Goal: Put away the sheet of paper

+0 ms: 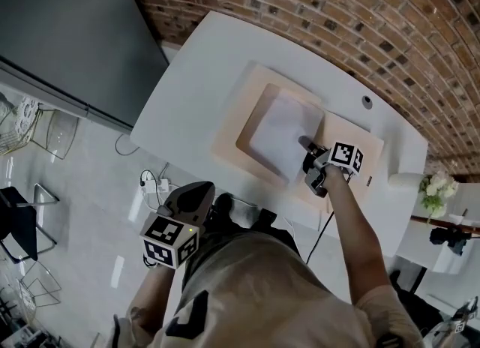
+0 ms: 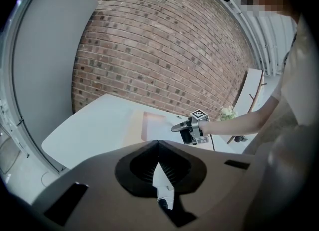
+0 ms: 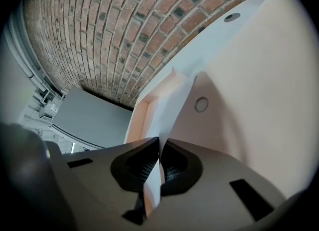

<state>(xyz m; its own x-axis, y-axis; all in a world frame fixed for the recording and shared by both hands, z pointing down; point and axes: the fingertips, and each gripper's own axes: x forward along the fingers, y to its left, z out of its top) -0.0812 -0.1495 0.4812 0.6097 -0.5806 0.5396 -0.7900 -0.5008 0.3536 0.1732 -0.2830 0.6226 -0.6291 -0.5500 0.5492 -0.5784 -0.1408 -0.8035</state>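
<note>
A white sheet of paper lies in the recess of a shallow beige tray on the white table. My right gripper is at the sheet's near right edge, shut on it. In the right gripper view the paper runs up from between the jaws of the right gripper toward the tray's wall. My left gripper is off the table by my body, with its jaws together and holding nothing. The left gripper view shows its jaws meeting at the tip of the left gripper, and the right gripper far off over the tray.
A flat beige panel with a small round button adjoins the tray on the right. A cable hole sits near the table's far edge by the brick wall. White flowers stand at right. A power strip lies on the floor.
</note>
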